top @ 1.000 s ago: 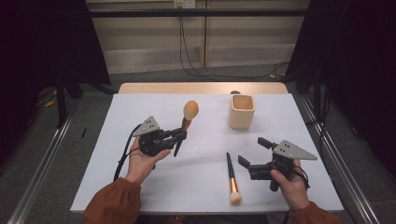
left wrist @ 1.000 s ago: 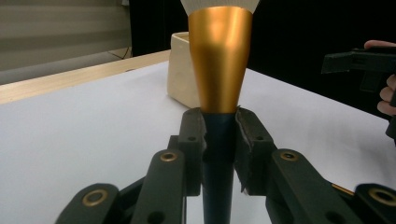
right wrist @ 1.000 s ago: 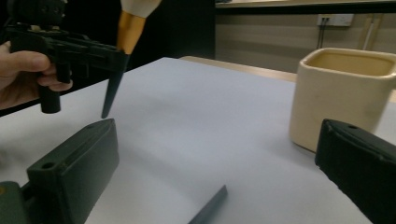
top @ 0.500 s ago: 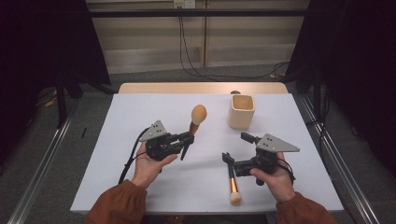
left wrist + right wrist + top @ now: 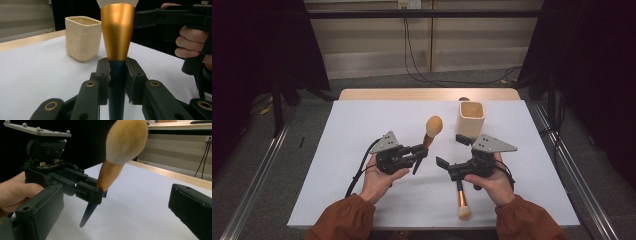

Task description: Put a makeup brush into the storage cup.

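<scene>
Nearest the person in the high view, a second brush [image 5: 460,196] lies flat on the white table [image 5: 362,120], bristle end toward the near edge, its dark handle running under the right gripper [image 5: 451,152]. Two rust-coloured sleeves come in from the bottom edge, a hand wrapped round each gripper body.

The right gripper is held low over the table, angled toward the left one, its jaws wide apart with nothing between them. Its own view confirms this: the two black pads sit at the far left and far right of the picture, open table between, and it looks straight at the left gripper [image 5: 91,192] and the powder brush [image 5: 117,157].

The left gripper [image 5: 421,150] is held roughly level, jaws pointing toward the table's middle, and is clamped on the powder brush [image 5: 429,134]. The left gripper view shows what the high view cannot: the two pads press the dark blue handle [image 5: 117,85] just below the gold ferrule [image 5: 117,30], with the white base of the bristles cut off at the top. The right gripper view shows the handle's pointed tip hanging clear above the table and the brush tilted, its round tan head blurred.

Farther off, a cream cup [image 5: 471,119] stands upright near the far right of the table, just beyond the right gripper; in the left gripper view it [image 5: 82,37] sits left of the ferrule.
</scene>
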The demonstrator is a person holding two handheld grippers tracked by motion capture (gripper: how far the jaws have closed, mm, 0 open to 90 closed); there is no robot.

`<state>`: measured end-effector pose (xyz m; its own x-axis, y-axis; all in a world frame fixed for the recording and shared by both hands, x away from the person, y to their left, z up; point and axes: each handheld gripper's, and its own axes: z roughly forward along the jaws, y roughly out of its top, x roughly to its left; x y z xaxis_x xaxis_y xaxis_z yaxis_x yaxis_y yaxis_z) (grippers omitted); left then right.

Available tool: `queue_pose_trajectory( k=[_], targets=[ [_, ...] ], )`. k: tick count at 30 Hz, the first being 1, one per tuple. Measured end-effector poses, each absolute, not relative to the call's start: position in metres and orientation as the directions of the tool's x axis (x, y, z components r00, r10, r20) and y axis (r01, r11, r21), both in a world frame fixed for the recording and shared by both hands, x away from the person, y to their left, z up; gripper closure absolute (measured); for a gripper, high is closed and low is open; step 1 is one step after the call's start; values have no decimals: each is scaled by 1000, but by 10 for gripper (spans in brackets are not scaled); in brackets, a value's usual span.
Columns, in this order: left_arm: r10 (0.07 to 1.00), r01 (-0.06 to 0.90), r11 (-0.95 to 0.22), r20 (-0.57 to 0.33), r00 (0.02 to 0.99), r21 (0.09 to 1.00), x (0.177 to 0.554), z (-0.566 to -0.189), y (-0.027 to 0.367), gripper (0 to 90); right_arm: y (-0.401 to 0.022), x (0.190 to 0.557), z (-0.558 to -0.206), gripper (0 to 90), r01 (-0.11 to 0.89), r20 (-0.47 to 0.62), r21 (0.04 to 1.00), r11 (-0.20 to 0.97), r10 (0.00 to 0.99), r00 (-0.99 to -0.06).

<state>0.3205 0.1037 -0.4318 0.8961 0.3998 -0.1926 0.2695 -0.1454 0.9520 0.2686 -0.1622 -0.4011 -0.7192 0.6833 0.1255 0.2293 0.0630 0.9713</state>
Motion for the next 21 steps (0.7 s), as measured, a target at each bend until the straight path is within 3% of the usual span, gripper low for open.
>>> queue_pose_trajectory(
  k=[12, 18, 21],
  targets=[
    [398, 258, -146, -182, 899, 955, 320, -433, 101, 747, -140, 282, -397, 34, 247, 152, 968, 50, 668, -728],
    [392, 254, -142, -181, 902, 957, 319, -433, 100, 746, -135, 289, -399, 124, 266, 164, 963, 45, 684, -711],
    [397, 254, -142, -180, 900, 957, 319, -433, 100, 746, -134, 293, -401, 215, 281, 180, 959, 36, 688, -703]
  ],
)
